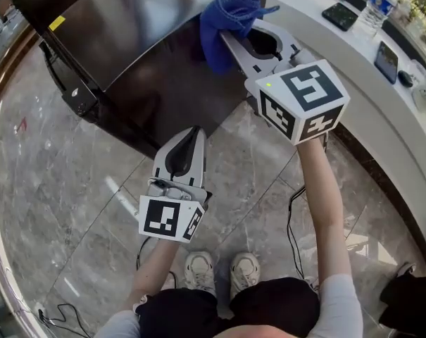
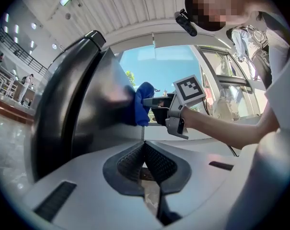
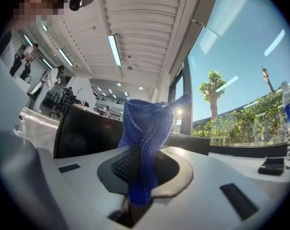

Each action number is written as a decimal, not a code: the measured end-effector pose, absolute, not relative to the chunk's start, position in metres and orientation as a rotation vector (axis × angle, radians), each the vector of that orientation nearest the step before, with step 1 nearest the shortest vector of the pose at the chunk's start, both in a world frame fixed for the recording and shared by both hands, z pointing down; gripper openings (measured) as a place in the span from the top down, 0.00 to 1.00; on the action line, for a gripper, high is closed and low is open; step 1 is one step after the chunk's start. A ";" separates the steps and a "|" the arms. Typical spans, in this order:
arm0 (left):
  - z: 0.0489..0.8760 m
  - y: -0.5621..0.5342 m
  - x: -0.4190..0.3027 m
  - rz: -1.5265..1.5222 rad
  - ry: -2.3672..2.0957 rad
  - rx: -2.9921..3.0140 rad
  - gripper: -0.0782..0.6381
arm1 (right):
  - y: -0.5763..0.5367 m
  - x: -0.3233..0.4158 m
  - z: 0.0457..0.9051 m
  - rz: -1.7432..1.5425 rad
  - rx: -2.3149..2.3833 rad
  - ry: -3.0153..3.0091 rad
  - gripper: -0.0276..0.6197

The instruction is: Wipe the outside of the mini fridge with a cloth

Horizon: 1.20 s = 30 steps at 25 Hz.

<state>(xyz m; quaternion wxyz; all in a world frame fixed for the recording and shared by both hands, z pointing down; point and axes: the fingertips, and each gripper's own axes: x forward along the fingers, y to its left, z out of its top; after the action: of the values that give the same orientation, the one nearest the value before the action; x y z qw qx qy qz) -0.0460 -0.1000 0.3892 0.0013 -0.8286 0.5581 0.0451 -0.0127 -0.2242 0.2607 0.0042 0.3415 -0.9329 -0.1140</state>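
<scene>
The black mini fridge (image 1: 149, 55) stands on the floor, its glossy top and front side facing me. A blue cloth (image 1: 228, 21) is bunched against the fridge's upper right corner, and my right gripper (image 1: 239, 39) is shut on it. In the right gripper view the cloth (image 3: 145, 143) hangs pinched between the jaws, with the fridge (image 3: 82, 135) behind. My left gripper (image 1: 188, 141) is shut and holds nothing, lower down and just off the fridge's front side. In the left gripper view the fridge (image 2: 77, 114) fills the left, with the cloth (image 2: 144, 104) on its edge.
A curved white counter (image 1: 353, 69) runs right of the fridge, carrying two phones (image 1: 339, 15) and a water bottle (image 1: 379, 1). Cables (image 1: 291, 224) trail over the marble floor by my shoes (image 1: 220, 270). A black bag (image 1: 413, 305) sits at the lower right.
</scene>
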 end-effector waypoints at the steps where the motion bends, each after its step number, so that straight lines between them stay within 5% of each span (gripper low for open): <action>1: 0.390 -0.104 -0.042 0.145 1.745 -2.609 0.88 | -0.236 -0.004 0.262 -0.357 1.119 -2.902 0.85; 21: 0.409 -0.087 -0.087 0.154 1.946 -2.559 0.88 | -0.353 0.076 0.266 -0.374 1.511 -2.610 0.85; 30: 0.410 -0.072 -0.109 0.143 2.002 -2.522 0.88 | -0.261 0.057 0.274 -0.358 1.355 -2.821 0.85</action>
<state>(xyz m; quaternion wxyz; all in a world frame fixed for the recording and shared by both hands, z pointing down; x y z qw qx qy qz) -0.1091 -0.0720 0.4104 -0.0408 -0.7819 0.6205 0.0444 0.0569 -0.2606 0.2741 -0.0041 0.4303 -0.8955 -0.1137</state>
